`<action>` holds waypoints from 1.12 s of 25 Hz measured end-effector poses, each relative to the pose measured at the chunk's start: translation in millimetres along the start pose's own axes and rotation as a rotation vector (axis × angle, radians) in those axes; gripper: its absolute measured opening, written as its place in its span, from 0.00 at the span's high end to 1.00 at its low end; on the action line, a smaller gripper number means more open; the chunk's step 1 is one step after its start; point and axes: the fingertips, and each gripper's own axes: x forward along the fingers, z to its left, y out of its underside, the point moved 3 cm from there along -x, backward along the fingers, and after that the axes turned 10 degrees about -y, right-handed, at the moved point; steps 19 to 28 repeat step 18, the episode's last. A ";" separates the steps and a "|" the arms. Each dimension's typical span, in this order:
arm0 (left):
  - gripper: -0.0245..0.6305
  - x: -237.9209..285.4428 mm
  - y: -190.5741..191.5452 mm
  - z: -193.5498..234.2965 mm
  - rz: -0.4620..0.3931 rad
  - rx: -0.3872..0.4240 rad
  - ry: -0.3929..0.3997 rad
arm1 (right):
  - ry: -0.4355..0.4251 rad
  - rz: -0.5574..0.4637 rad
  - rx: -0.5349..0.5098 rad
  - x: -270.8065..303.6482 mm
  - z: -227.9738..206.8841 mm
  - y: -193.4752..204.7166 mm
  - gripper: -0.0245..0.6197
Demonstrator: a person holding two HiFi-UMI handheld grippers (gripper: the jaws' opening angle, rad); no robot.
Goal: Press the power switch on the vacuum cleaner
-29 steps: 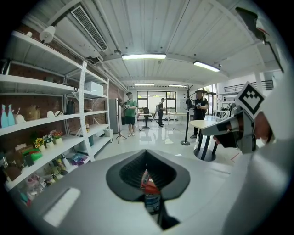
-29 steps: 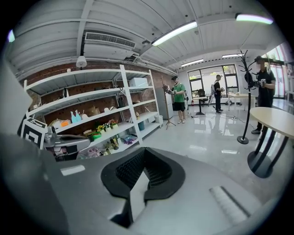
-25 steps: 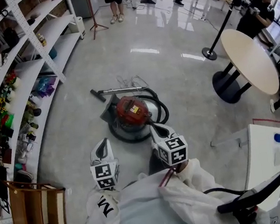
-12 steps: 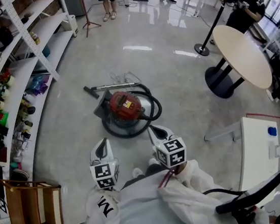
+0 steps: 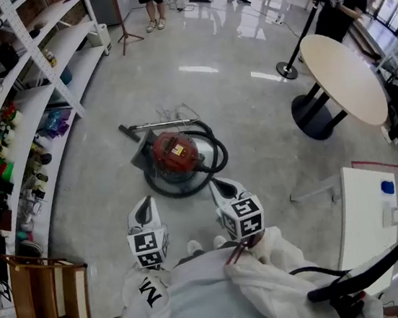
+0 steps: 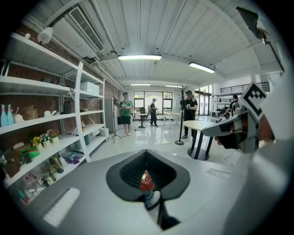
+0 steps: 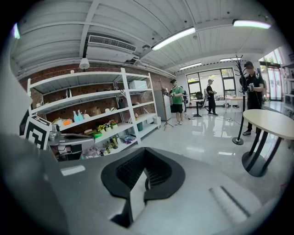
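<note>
Red plastic caps the vacuum cleaner (image 5: 176, 152), a squat canister standing on the grey floor (image 5: 256, 147) ahead of the person, well apart from both grippers. A black hose (image 5: 220, 155) loops round it, and its metal wand (image 5: 165, 124) lies just beyond on the far side. The body looks heavy and rigid enough to sit firm under a push, so no hold seems needed: a straight press down on the lid with closed tips should do. The hose is the one floppy part. The left gripper (image 5: 146, 202) and right gripper (image 5: 222, 183) hover near the person, each with jaws pressed together on nothing. Which mark on the lid is the power switch is too small to tell, and any wheels are hidden under the body
</note>
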 end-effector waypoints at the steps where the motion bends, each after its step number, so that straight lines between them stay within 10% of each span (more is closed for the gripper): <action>1: 0.96 0.1 -1.7 -4.3 -0.001 0.003 0.001 | -0.001 0.000 0.001 -2.4 -3.1 0.1 0.96; 28: 0.96 -4.1 -6.6 -36.7 0.010 0.030 -0.006 | -0.026 0.001 0.026 -19.5 -22.8 5.5 0.96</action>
